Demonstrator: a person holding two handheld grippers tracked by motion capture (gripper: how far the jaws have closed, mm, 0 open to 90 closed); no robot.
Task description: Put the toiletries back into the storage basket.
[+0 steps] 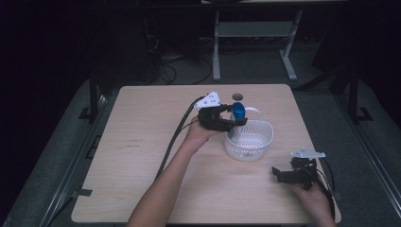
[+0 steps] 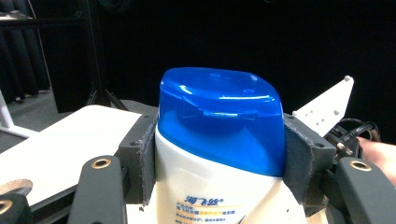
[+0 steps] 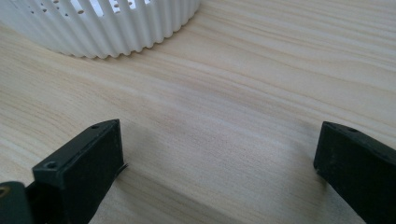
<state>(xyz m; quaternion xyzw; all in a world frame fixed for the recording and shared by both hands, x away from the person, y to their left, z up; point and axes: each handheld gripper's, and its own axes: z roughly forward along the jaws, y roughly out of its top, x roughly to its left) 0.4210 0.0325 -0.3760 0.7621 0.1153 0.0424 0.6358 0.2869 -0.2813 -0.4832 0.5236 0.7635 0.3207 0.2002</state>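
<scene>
Nearest, at the table's front right: right gripper [image 1: 283, 176] resting low over bare wood [image 1: 142, 156], jaws spread wide with nothing between them, pointed toward the ribbed wall of the white basket [image 3: 116, 32]. Farther in, mid-table: left gripper [image 1: 227, 122] pinching a white bottle with a blue cap [image 2: 219, 126], felt pads [image 2: 148, 158] pressed to both sides just under the cap, bottle held over the basket's near-left rim [image 1: 231, 142]. Likely placing it inside.

Risks from here: bottle base catching the rim and tipping the light basket; a grip so high on the bottle letting it swing or slip on release; an early let-go dropping it outside.

Bottle's lower half cut off below the left gripper view; basket's contents hard to make out, possibly empty. Room beyond the table too dark to read.
</scene>
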